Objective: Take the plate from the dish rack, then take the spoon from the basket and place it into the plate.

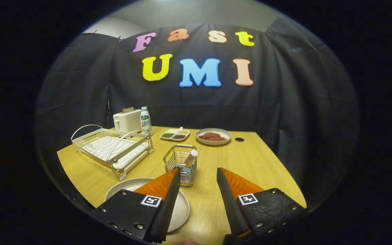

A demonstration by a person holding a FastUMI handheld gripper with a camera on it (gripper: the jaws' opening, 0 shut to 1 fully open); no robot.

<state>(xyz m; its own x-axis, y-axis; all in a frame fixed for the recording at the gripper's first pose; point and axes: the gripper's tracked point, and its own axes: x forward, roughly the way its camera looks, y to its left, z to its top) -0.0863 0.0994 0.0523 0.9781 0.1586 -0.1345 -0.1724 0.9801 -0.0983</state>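
The fingers (197, 175) stand wide apart, holding nothing; the plate (179, 211) lies flat on the surface (250, 163) under the left finger; just ahead, the wire basket (181, 169) holds the upright spoon (191, 156); beyond, to the left, sits the dish rack (112, 148).
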